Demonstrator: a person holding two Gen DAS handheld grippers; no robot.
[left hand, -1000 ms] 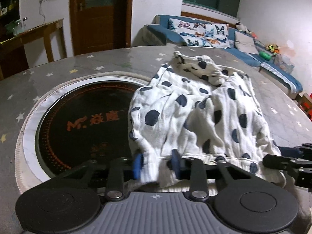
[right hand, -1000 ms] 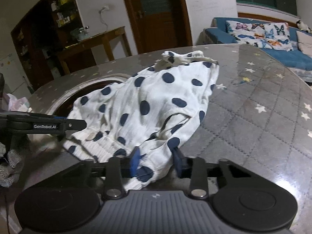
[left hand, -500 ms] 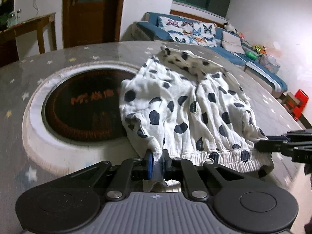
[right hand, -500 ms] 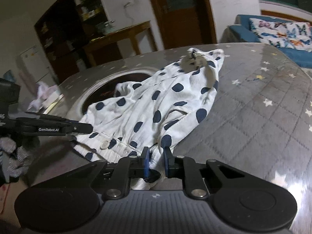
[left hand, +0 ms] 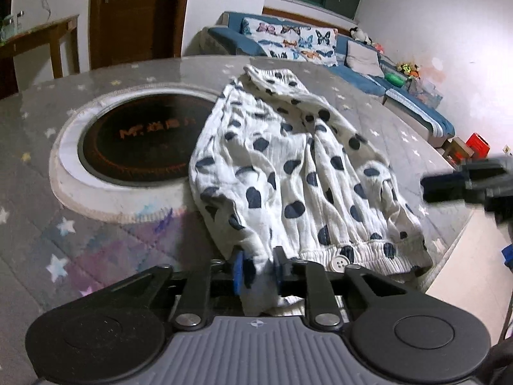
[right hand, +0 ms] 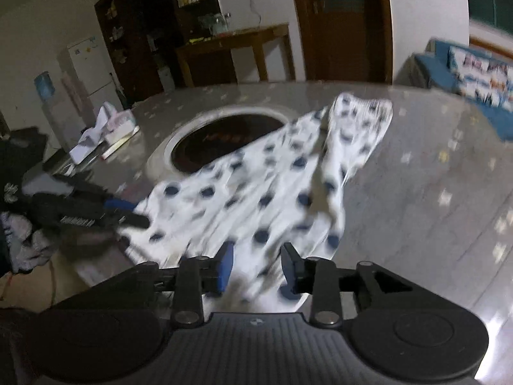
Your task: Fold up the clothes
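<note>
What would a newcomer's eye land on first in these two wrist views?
First, the white garment with dark blue dots, spread across the middle of the grey star-patterned table, its buttoned waistband at the near edge. Next, the dark round hotplate set into the table to its left. Both grippers sit at the waistband, cloth between their jaws, which have just been opening.

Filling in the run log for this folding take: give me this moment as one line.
stage: waistband pulled toward table edge | left gripper: jaws just opening, polka-dot pants between | right gripper: jaws just opening, cloth between | fold: not yet made
</note>
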